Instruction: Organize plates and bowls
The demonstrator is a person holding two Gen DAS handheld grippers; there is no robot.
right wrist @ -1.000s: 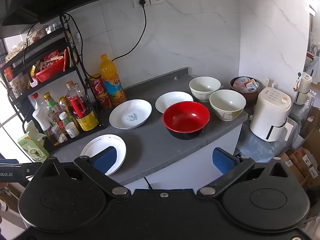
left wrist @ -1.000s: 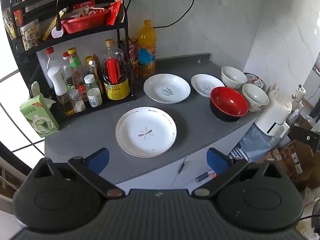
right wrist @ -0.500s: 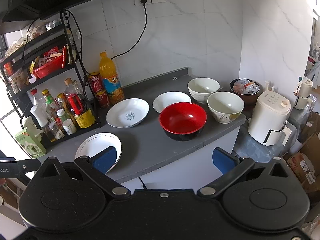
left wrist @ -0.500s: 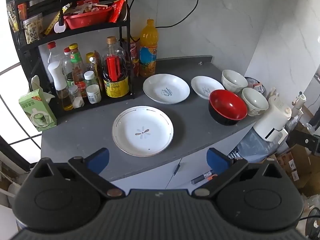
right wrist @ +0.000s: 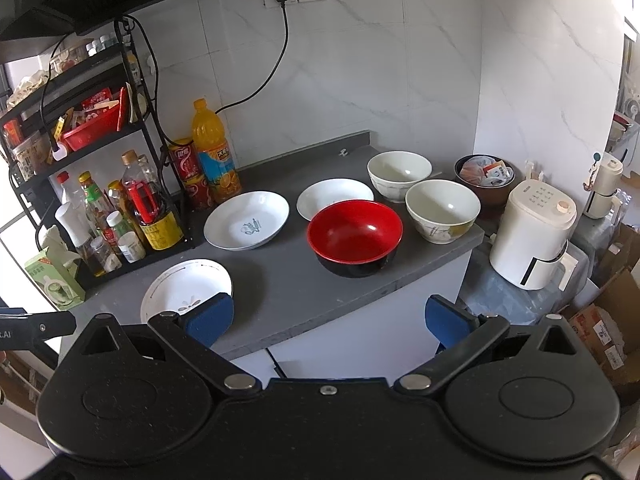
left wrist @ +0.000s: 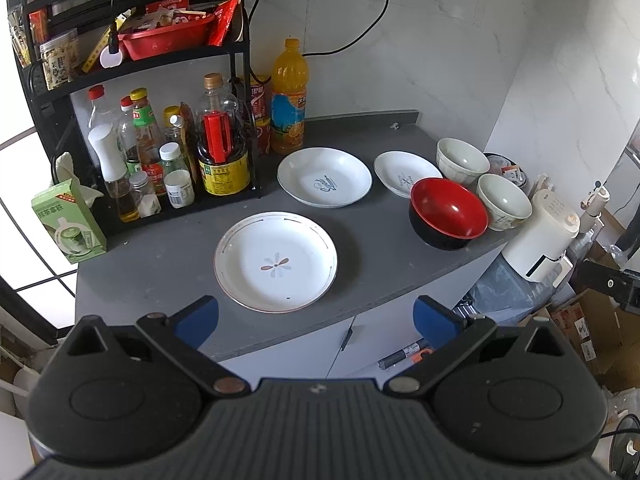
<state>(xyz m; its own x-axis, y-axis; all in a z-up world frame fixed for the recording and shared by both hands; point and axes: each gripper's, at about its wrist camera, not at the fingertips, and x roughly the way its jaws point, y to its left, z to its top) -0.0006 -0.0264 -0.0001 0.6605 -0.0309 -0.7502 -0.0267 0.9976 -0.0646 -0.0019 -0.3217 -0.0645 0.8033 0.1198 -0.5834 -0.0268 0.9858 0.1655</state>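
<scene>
A: Which step is in hand?

B: The very start, I'd judge. Nothing is stacked. The left gripper (left wrist: 316, 318) and the right gripper (right wrist: 328, 316) both hang short of the grey countertop (left wrist: 372, 240), jaws spread wide, nothing between them.

A: Where do the dishes lie?

B: The flower-patterned plate (left wrist: 275, 261) sits nearest the front edge, just ahead of the left gripper. Behind it is the deep white plate (left wrist: 324, 176), with blue script in its well that I cannot read, and beside that a small white plate (left wrist: 404, 172). The red bowl (right wrist: 354, 236) stands in front of two cream bowls (right wrist: 442, 210) at the right end, all apart from one another.

A: And the next move?

B: Probably plates on plates, bowls in bowls. A flat plate gives little to bite, so a finger must slide under the rim. The red bowl's wall offers an easier pinch.

A: Any writing legible?

B: Little. The orange drink bottle (right wrist: 214, 152) and the red cans (right wrist: 188, 172) carry Chinese labels too small to make out, as does the green tissue box (left wrist: 68, 220). The white air fryer (right wrist: 534, 232) shows no brand I can read.
</scene>
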